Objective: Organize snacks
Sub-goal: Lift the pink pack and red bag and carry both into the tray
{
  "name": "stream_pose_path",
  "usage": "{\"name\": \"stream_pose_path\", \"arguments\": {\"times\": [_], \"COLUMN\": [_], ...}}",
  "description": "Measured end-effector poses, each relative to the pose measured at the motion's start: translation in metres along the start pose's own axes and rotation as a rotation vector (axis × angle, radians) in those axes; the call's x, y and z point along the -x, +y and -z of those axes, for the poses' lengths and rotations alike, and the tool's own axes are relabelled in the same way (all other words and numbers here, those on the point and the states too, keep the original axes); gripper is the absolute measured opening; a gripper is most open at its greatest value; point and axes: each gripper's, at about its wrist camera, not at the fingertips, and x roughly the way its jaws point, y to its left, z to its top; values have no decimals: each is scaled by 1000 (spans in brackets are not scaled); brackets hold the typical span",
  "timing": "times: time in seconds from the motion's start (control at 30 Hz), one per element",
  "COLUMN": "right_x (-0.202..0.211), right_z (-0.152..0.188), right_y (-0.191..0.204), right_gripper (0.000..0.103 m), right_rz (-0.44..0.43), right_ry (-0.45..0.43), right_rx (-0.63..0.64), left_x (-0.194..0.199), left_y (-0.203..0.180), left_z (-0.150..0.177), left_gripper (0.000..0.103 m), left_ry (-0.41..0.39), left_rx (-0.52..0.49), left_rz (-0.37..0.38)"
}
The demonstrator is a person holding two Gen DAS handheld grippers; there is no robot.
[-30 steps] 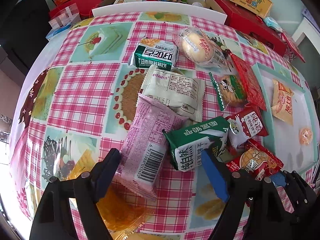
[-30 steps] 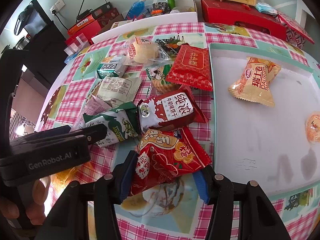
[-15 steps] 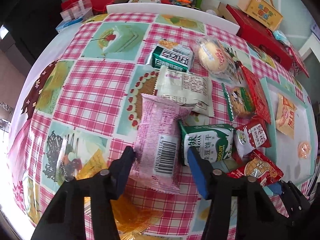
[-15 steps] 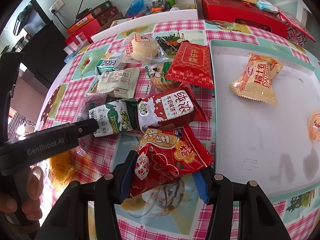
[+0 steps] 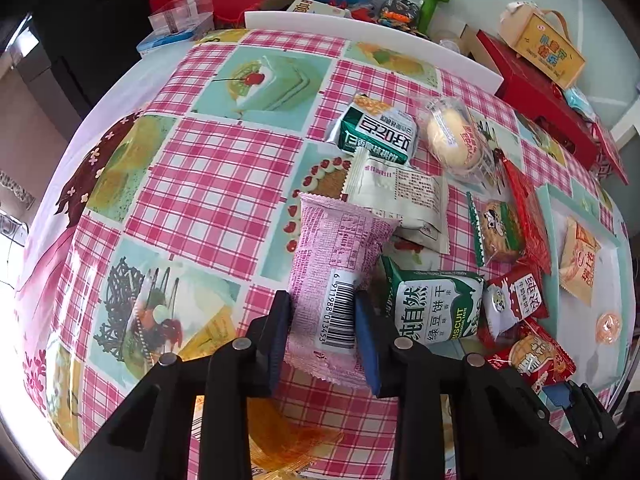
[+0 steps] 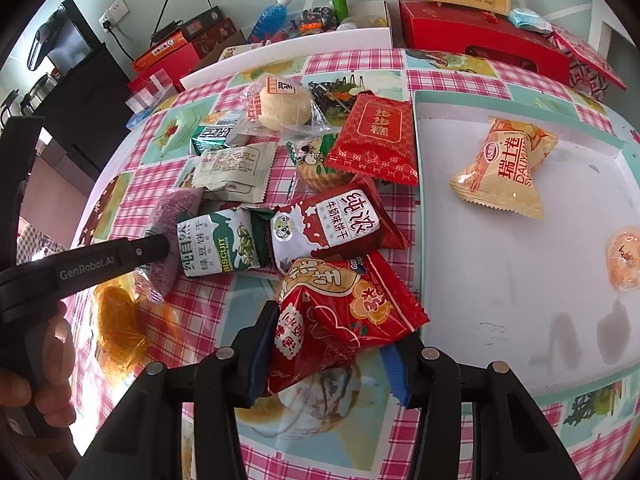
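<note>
My left gripper point(image 5: 322, 336) is shut on the near end of a pink snack packet point(image 5: 336, 276) that lies among the pile on the checked tablecloth. My right gripper point(image 6: 328, 356) holds its jaws on both sides of a red snack bag point(image 6: 340, 312), pressing it. A green biscuit pack point(image 5: 432, 312) lies just right of the pink packet; it also shows in the right wrist view point(image 6: 220, 244). A white tray with a teal rim point(image 6: 416, 200) at the right holds a yellow snack bag point(image 6: 504, 168) and an orange candy point(image 6: 624, 260).
More snacks lie in the pile: a red-white milk biscuit bag point(image 6: 332, 224), a flat red packet point(image 6: 376, 140), a white packet point(image 6: 232, 168), a wrapped bun point(image 6: 284, 104), a green-white pack point(image 5: 380, 136). An orange wrapper point(image 6: 116, 320) lies near the left. Boxes and bottles crowd the far edge.
My left gripper has moved forward and left over the pink packet and closed its jaws on it. The right gripper has stayed around the red bag.
</note>
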Motion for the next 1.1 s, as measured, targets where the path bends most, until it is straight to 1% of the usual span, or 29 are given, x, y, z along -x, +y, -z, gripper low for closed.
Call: {"name": "stream_pose_path", "arguments": {"times": [0.4, 0.6, 0.87, 1.0, 1.1], "right_x": [21, 28, 46, 60, 75], "right_z": [-4, -2, -4, -5, -6], "right_y": [-6, -10, -19, -32, -51], "right_gripper": [50, 50, 50, 50, 50], "right_rz": [-13, -17, -35, -34, -17], "right_ry": [-62, -80, -126, -163, -203], "right_rx": [-21, -32, -60, -92, -136], "left_x": [7, 18, 45, 57, 63], "left_y": [22, 16, -3, -23, -44], "left_z": [-6, -7, -9, -8, -5], "left_gripper": [31, 30, 30, 30, 30], "left_ry": [-22, -49, -110, -141, -157], "left_rx": [94, 91, 50, 2, -50], "left_rz": [-14, 5, 37, 73, 105]}}
